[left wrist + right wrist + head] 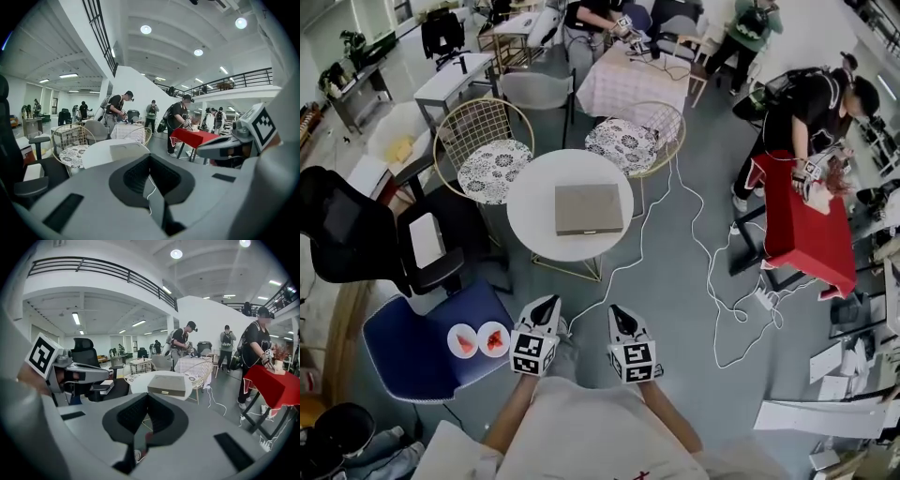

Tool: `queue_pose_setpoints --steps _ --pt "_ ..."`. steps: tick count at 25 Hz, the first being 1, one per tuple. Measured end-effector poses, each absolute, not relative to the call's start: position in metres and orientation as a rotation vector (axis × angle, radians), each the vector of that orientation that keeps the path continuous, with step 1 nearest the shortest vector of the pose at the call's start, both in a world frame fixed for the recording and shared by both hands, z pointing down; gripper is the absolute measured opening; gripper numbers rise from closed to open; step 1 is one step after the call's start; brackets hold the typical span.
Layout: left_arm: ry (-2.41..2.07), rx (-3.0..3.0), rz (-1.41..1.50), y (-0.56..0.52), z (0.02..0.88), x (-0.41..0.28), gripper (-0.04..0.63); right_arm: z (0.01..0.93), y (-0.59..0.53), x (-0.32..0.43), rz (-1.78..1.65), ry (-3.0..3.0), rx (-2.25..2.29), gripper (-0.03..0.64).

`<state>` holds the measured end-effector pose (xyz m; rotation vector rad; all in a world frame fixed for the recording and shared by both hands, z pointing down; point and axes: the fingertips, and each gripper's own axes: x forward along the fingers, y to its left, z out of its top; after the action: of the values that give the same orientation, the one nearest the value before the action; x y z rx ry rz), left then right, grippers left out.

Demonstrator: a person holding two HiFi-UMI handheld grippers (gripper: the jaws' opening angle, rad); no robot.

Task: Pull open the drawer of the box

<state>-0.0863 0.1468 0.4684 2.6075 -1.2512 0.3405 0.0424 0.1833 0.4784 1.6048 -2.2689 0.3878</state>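
Note:
A flat grey-brown box (589,208) lies in the middle of a round white table (530,216). In the right gripper view the box (167,385) shows a small handle (165,391) on its near front face. My left gripper (546,304) and right gripper (619,311) hang side by side close to my body, well short of the table. Both point toward the box. In the left gripper view the jaws (149,155) meet at the tips with nothing between them, and the box (129,151) lies ahead. The right gripper (147,393) is likewise shut and empty.
Two gold wire chairs with patterned cushions (492,169) (630,141) stand behind the table. A black office chair (347,234) and a blue seat (408,352) are at my left. White cable (712,272) trails over the floor. A person works at a red-covered table (806,230) on the right.

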Motion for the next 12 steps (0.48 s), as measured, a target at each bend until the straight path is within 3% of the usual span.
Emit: queue_pose_setpoints --steps 12 --pt "-1.225 2.589 0.342 0.008 0.46 -0.112 0.012 0.461 0.029 0.026 0.388 -2.226 1.667 0.015"
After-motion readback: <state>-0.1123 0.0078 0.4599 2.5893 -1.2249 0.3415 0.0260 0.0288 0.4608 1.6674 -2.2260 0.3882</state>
